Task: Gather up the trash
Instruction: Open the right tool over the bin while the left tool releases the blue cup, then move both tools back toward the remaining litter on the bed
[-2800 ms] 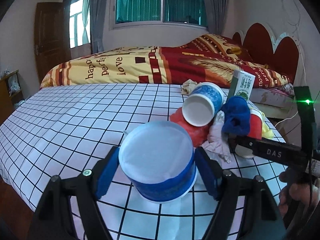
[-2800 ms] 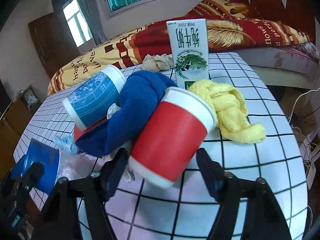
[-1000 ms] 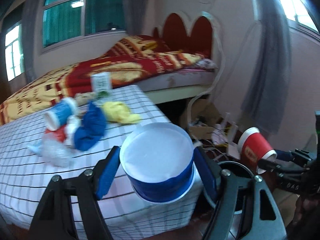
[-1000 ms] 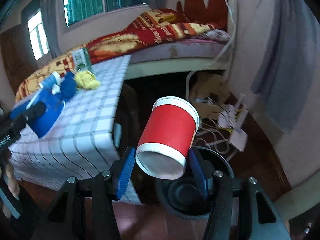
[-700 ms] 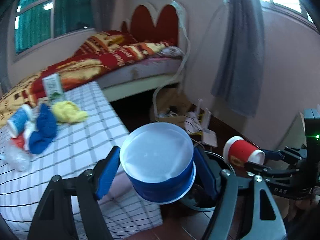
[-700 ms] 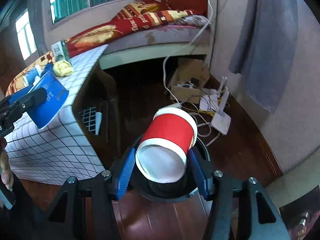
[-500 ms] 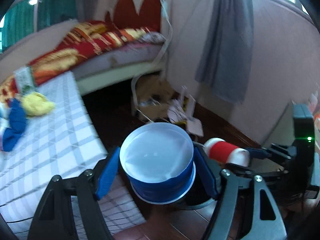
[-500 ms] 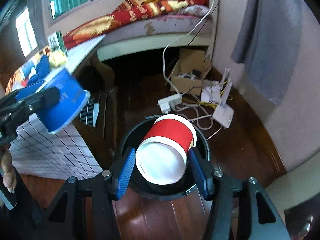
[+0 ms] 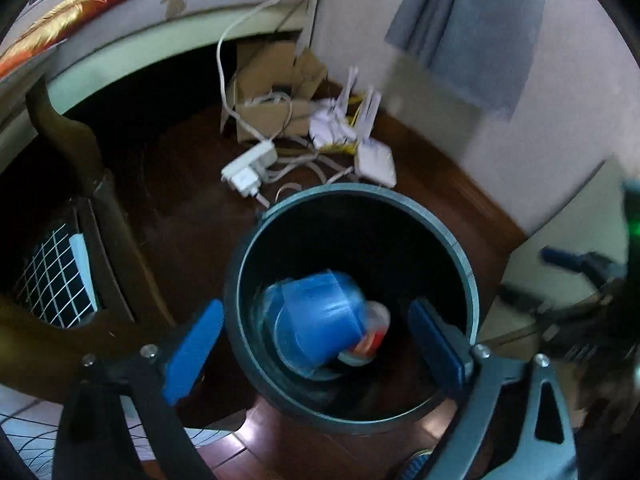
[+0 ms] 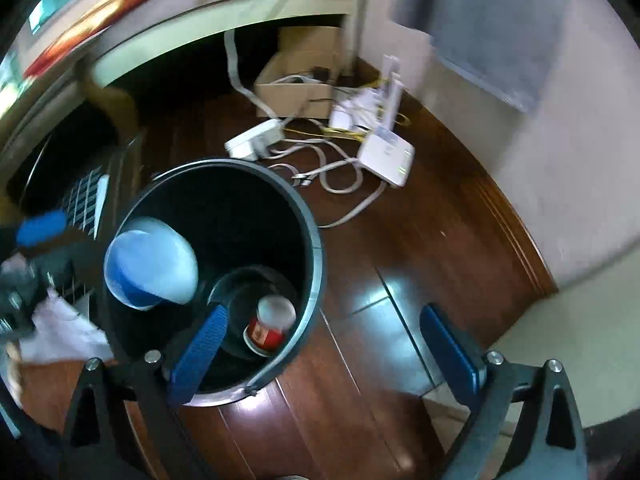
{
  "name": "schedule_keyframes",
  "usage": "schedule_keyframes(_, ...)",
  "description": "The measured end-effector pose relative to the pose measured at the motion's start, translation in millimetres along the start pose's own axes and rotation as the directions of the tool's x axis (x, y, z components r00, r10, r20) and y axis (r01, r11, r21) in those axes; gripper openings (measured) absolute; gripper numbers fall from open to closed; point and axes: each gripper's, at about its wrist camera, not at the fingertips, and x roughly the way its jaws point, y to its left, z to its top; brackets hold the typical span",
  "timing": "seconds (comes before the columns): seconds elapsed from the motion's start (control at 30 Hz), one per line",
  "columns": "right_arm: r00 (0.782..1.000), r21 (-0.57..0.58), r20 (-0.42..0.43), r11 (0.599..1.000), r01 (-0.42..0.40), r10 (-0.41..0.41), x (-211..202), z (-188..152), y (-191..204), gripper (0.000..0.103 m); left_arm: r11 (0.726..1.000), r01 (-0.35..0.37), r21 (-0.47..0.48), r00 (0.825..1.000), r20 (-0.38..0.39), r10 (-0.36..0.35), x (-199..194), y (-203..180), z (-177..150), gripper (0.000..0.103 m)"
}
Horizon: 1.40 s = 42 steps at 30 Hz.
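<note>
I look steeply down into a dark round bin on the wooden floor. A blurred blue paper cup is dropping inside it, free of my left gripper, whose jaws are opening wide above the bin with nothing pressed between them. A red paper cup lies at the bottom. In the right wrist view the bin sits lower left with the blue cup in its mouth and the red cup on its floor. My right gripper is opening, empty, over the bin's right rim.
Beyond the bin, a white power strip, a router, tangled cables and a cardboard box lie on the floor. A wooden table leg and checked cloth stand left. A wall and grey curtain close the right.
Both grippers tipped downward and sank over the bin. Their jaws spread apart, and the blue cup and the red cup left the pads and fell into the bin.
</note>
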Motion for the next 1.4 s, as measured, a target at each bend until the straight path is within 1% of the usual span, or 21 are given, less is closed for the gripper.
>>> schedule_keyframes(0.03, 1.000, 0.029, -0.006, 1.000, 0.000, 0.000, 0.9, 1.7, -5.6, 0.098, 1.000, -0.008, 0.002, 1.000, -0.003, 0.008, 0.2, -1.1, -3.1, 0.096)
schedule_keyframes(0.07, 1.000, 0.046, -0.005, 0.999, -0.006, 0.006, 1.9, 3.3, -8.1, 0.098, 1.000, -0.014, 0.010, 1.000, 0.002, 0.014, -0.7, -2.8, -4.7, 0.098)
schedule_keyframes(0.13, 1.000, 0.066, 0.006, 0.998, -0.020, 0.020, -0.1, 6.2, -8.7, 0.099, 0.999, -0.033, 0.028, 0.999, 0.006, 0.032, -3.2, -6.8, -5.7, 0.100)
schedule_keyframes(0.2, 1.000, 0.062, 0.012, 0.998, -0.022, 0.021, -0.8, 7.4, -4.1, 0.099, 0.998, -0.048, 0.038, 0.999, 0.014, 0.048, -7.3, -6.6, -5.5, 0.100)
schedule_keyframes(0.37, 1.000, 0.037, 0.006, 0.999, -0.013, 0.012, -6.2, 5.5, 7.9, 0.099, 0.998, -0.051, 0.038, 0.998, 0.024, 0.050, -16.5, -5.2, -3.1, 0.101)
schedule_keyframes(0.7, 0.999, 0.022, 0.040, 1.000, 0.006, -0.007, -36.9, 9.3, 18.1, 0.101, 0.998, -0.054, 0.040, 0.997, 0.054, 0.052, -38.8, -6.0, -8.6, 0.101)
schedule_keyframes(0.9, 0.997, 0.007, 0.075, 1.000, 0.002, -0.003, -59.9, 2.0, 28.9, 0.101, 0.998, -0.052, 0.030, 0.996, 0.073, 0.049, -55.7, -4.5, -13.7, 0.101)
schedule_keyframes(1.03, 0.995, -0.006, 0.098, 1.000, 0.013, -0.013, -75.7, -4.7, 36.2, 0.101, 0.998, -0.057, 0.028, 0.994, 0.091, 0.055, -74.6, -1.8, -19.6, 0.101)
schedule_keyframes(1.2, 0.988, -0.033, 0.154, 0.999, 0.012, -0.006, -101.7, -8.2, 51.3, 0.102, 0.997, -0.073, -0.010, 0.989, 0.128, 0.073, -106.6, 11.7, -29.0, 0.101)
schedule_keyframes(1.3, 0.981, -0.060, 0.194, 0.998, -0.004, 0.016, -118.7, -5.6, 66.7, 0.102, 0.994, -0.105, -0.043, 0.980, 0.166, 0.111, -131.0, 26.9, -34.1, 0.101)
schedule_keyframes(1.4, 0.972, -0.099, 0.230, 0.995, -0.019, 0.042, -134.8, -0.5, 88.6, 0.102, 0.987, -0.143, -0.074, 0.962, 0.223, 0.156, -160.8, 42.8, -41.3, 0.101)
